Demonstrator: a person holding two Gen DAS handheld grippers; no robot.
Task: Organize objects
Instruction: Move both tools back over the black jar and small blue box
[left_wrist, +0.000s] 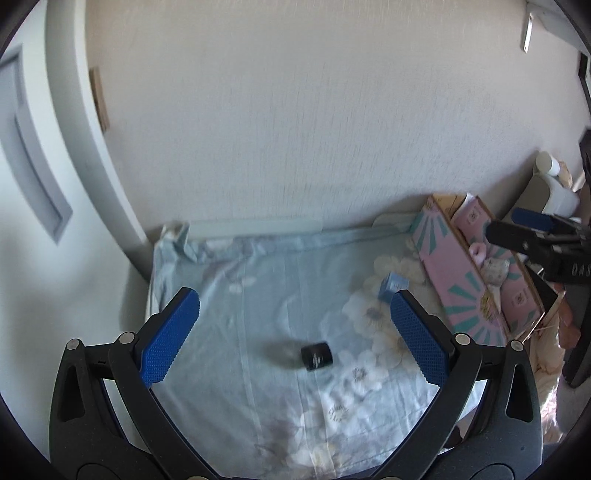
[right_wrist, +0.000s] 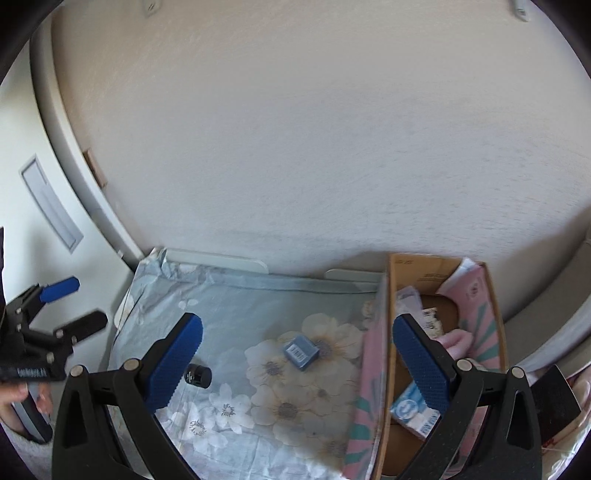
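Below, the left gripper (left_wrist: 295, 306) has its fingers (left_wrist: 168, 341) spread wide and empty, a small black cylinder (left_wrist: 316, 356) lying on its side between them on the floral cloth (left_wrist: 258, 280) that covers the tabletop. Just beyond the right-hand fingertip sits a small blue box (left_wrist: 392, 287). The right gripper (right_wrist: 297, 332) is likewise released; its right-hand finger hangs over the pink cardboard box (right_wrist: 373, 369), and the blue box lies between its fingers.
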